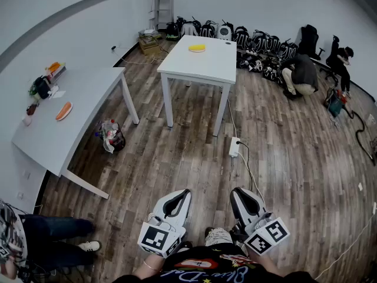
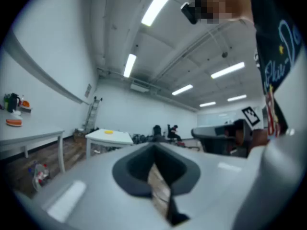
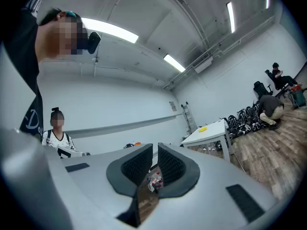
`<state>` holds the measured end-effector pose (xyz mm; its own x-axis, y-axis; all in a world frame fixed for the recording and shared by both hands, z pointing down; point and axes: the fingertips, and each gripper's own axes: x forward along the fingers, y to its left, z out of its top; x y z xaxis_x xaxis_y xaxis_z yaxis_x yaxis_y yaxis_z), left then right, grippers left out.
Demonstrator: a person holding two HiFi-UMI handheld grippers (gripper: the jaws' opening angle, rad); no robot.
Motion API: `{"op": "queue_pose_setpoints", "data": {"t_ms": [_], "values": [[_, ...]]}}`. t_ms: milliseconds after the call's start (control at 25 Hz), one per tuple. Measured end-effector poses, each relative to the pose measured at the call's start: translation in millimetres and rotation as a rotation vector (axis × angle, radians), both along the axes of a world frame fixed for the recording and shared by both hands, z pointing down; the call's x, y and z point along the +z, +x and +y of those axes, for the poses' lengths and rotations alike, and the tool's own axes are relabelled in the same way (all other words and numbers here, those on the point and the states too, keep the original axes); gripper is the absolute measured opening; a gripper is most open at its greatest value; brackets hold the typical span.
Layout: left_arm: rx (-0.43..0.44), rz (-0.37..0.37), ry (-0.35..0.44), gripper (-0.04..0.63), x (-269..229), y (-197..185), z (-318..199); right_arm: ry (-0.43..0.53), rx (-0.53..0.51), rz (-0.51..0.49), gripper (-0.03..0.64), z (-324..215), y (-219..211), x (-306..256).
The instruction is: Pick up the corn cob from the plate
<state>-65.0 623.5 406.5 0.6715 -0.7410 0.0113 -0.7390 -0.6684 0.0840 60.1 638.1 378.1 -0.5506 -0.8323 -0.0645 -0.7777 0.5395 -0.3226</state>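
Holds the left gripper [image 1: 184,193] and the right gripper [image 1: 237,192] low and side by side, just in front of the torso, both pointing level across the room. Shows each pair of jaws clenched on nothing, with only a thin sliver of wooden floor [image 1: 194,158] visible through the slit in either gripper view; probably carried closed and empty for want of anything within reach to grasp. Finds, just beyond the grippers, a white power strip [image 1: 234,147] on the boards, cable trailing away, and to the left a long white table [image 1: 53,140] bearing an orange item [image 1: 63,111] and some clutter, with a bag [image 1: 111,135] on the floor beneath its edge. Places the corn cob [image 1: 197,48], judged to be the small yellow shape, well apart from both tools on the far white table [image 1: 200,66], near its back edge; cannot separate cob from plate at this distance. Calls first, by that layout, for a walk across the floor to that table, then for parting one gripper's jaws on arrival. Ends, farthest off, with backpacks [image 1: 259,43] lined along the wall and a person [image 1: 300,72] crouched beside them.
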Motion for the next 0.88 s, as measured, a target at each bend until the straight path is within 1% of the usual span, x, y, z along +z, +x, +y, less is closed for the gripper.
{"op": "queue_pose_setpoints", "data": {"t_ms": [120, 200, 320, 400, 520, 640, 720, 880], "values": [[0.010, 0.001, 0.002, -0.009, -1.7, 12.4, -31.4, 0.001, 0.019, -0.024, 0.021, -30.5, 17.1, 2.6], [0.018, -0.007, -0.002, -0.009, 1.2, 24.4, -55.4, -0.006, 0.029, -0.059, 0.021, -56.1, 32.2, 6.8], [0.015, -0.023, 0.006, -0.009, -1.7, 47.8, -108.8, 0.023, 0.025, -0.079, 0.021, -113.0, 57.0, 3.7], [-0.015, -0.021, 0.024, -0.009, -9.4, 65.2, -149.7, 0.049, 0.005, -0.072, 0.021, -153.1, 76.6, -1.7], [-0.038, -0.001, 0.034, -0.009, -25.0, 95.9, -210.6, 0.092, -0.043, -0.110, 0.021, -210.7, 109.1, -20.6], [-0.052, -0.024, 0.041, -0.009, -29.1, 125.4, -252.6, 0.129, -0.100, -0.104, 0.021, -254.0, 132.8, -27.0], [-0.063, -0.040, 0.049, -0.009, -24.6, 140.7, -276.4, 0.118, -0.128, -0.107, 0.021, -284.1, 145.6, -18.5], [-0.104, -0.050, 0.052, -0.009, -21.1, 137.8, -335.8, 0.084, -0.164, -0.137, 0.021, -339.6, 145.7, -2.3]]}}
